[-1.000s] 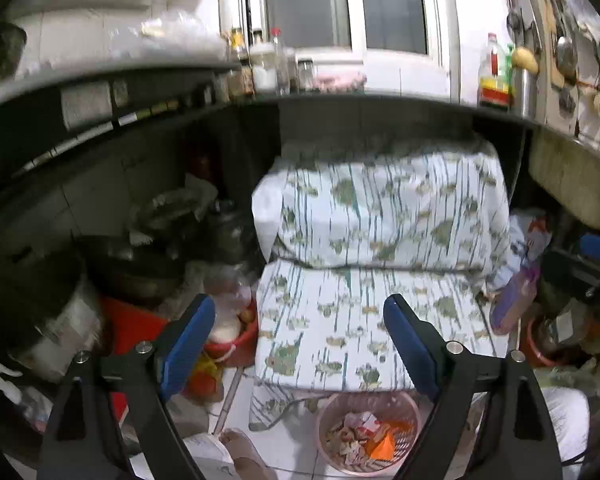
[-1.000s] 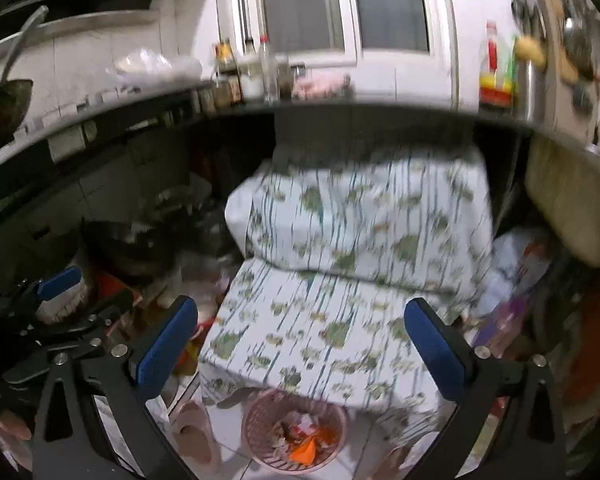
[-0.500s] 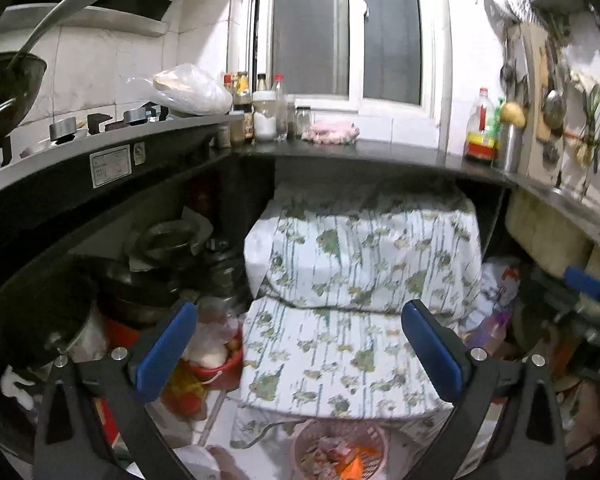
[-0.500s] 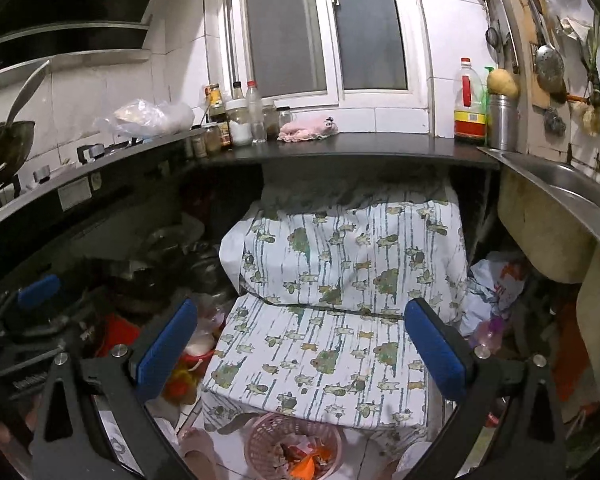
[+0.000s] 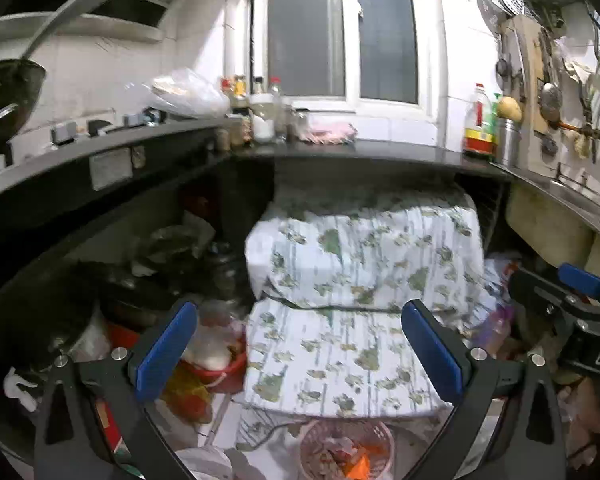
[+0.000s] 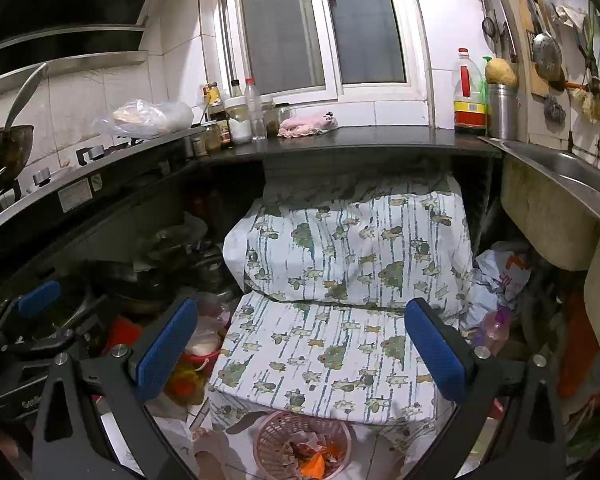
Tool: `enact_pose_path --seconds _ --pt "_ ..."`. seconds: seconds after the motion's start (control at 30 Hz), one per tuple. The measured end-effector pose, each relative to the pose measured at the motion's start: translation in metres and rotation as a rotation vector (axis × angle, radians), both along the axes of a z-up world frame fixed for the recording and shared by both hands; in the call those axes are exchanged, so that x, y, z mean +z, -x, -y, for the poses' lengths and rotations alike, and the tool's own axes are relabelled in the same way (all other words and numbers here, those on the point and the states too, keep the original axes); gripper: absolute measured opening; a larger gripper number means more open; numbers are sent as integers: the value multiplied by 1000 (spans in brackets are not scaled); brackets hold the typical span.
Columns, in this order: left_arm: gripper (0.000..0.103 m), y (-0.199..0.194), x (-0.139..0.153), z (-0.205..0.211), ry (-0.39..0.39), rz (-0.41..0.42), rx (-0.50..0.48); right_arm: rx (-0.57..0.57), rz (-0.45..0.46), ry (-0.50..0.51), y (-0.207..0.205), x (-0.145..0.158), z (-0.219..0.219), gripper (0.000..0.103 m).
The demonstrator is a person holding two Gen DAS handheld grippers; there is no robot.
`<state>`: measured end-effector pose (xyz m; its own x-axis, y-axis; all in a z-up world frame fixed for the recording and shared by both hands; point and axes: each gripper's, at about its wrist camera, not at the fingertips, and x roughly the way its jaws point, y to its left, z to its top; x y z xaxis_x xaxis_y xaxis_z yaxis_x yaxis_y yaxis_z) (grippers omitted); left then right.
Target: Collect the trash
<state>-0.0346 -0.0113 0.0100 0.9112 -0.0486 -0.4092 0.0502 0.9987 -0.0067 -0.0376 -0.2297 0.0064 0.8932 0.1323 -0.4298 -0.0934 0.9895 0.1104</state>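
A pink mesh basket (image 5: pixel 346 452) (image 6: pixel 302 442) holding paper scraps and an orange piece stands on the tiled floor at the bottom of both views. My left gripper (image 5: pixel 298 346) hangs above and behind it, open, with nothing between its blue pads. My right gripper (image 6: pixel 300 342) is likewise open and holds nothing. Each gripper also shows at the edge of the other's view: the right one (image 5: pixel 572 300) and the left one (image 6: pixel 36 320).
A leaf-patterned cloth (image 6: pixel 348 280) covers boxy shapes under the dark counter (image 6: pixel 340 142). Pots and a red tub (image 5: pixel 216 364) crowd the left underside. Bottles and jars (image 6: pixel 240 116) line the counter. A sink (image 6: pixel 560 168) is at right, with plastic bags (image 6: pixel 500 272) below.
Both grippers rose and tilted up, so the counter and window now fill more of the view and the basket sits lower. The left gripper's jaws spread wider.
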Motion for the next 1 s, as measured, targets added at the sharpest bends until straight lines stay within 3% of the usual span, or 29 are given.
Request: enact_pose_path --seconds 1.0 --pt "103 -8 -5 -3 -19 -3 92 14 40 39 23 6 -14 103"
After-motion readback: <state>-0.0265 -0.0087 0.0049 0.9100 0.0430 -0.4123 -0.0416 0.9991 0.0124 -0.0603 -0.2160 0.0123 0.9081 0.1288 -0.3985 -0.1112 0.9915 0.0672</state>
